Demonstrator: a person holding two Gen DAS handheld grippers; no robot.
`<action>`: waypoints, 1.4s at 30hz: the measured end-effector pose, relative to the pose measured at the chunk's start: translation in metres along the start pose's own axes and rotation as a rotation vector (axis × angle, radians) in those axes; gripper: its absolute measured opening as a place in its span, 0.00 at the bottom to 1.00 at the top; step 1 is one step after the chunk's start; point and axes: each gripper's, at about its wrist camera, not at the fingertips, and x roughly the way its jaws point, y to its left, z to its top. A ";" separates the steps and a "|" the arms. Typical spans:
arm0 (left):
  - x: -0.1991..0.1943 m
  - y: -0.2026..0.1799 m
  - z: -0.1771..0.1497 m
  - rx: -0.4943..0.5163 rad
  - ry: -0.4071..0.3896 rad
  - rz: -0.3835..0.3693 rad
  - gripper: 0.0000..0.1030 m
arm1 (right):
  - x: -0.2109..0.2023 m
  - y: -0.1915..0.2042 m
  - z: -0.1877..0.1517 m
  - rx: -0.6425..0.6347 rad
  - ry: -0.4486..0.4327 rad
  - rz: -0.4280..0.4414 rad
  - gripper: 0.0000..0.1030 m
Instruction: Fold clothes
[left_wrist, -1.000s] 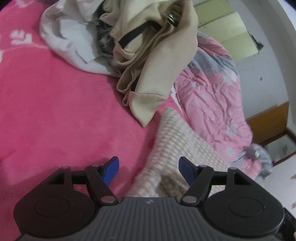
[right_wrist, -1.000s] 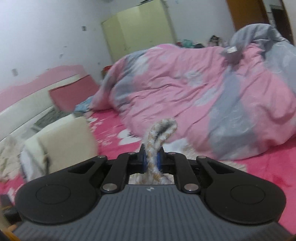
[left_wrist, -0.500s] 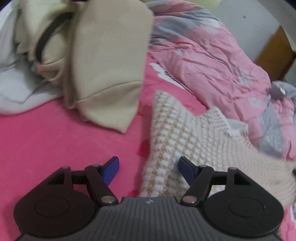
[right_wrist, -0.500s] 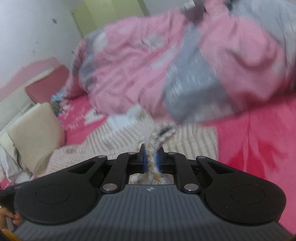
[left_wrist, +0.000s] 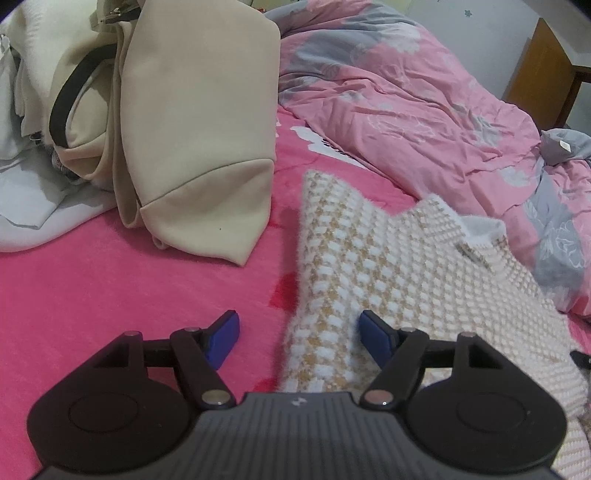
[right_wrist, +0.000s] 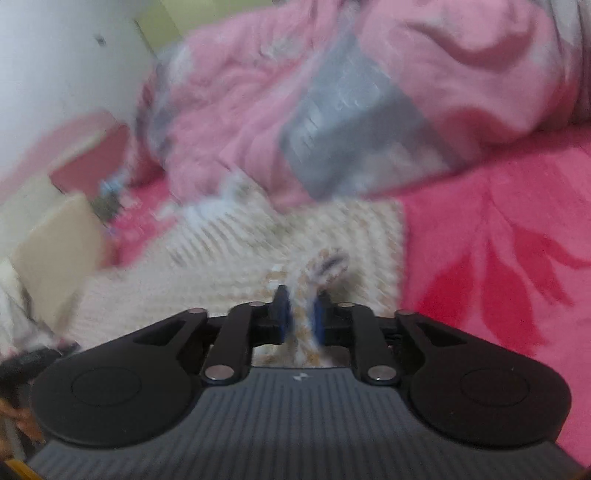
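Far left: a pale grey-white garment (left_wrist: 26, 206) lies crumpled on the pink bedsheet (left_wrist: 110, 280), partly under the beige pile.
Beige garment: a cream jacket (left_wrist: 192, 122) with a dark strap (left_wrist: 70, 92) is heaped up there, its cuffed end hanging down onto the sheet, just beside the knit's far corner but apart from it.
Left gripper: the left gripper (left_wrist: 298, 334) hovers low with its jaws spread wide, blue pads (left_wrist: 223, 332) holding nothing; the left pad is over bare sheet, the right pad over the knit.
Knit sweater: the cream-and-tan checked sweater (left_wrist: 388, 266) is spread on the bed, running from between the left fingers out to the right, its white-lined collar toward the quilt.
Quilt: a pink and grey floral quilt (left_wrist: 406, 96) is bunched along the far side, touching the sweater's top edge.
Right gripper: the right gripper (right_wrist: 300, 314), seen through heavy blur, has its jaws a narrow gap apart with a fold of the sweater (right_wrist: 258, 258) standing between them; whether the pads press it cannot be told.
Far right: bare pink sheet with a red leaf print (right_wrist: 498, 258).
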 end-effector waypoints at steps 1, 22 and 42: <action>0.000 0.000 0.000 -0.001 0.000 0.002 0.71 | -0.003 -0.008 -0.002 0.025 0.001 0.011 0.23; -0.017 0.031 -0.004 -0.292 0.031 -0.066 0.69 | -0.025 0.115 -0.016 -0.494 -0.028 -0.251 0.17; -0.023 0.067 -0.014 -0.600 0.038 -0.122 0.61 | 0.097 0.327 -0.042 -0.763 0.041 0.092 0.16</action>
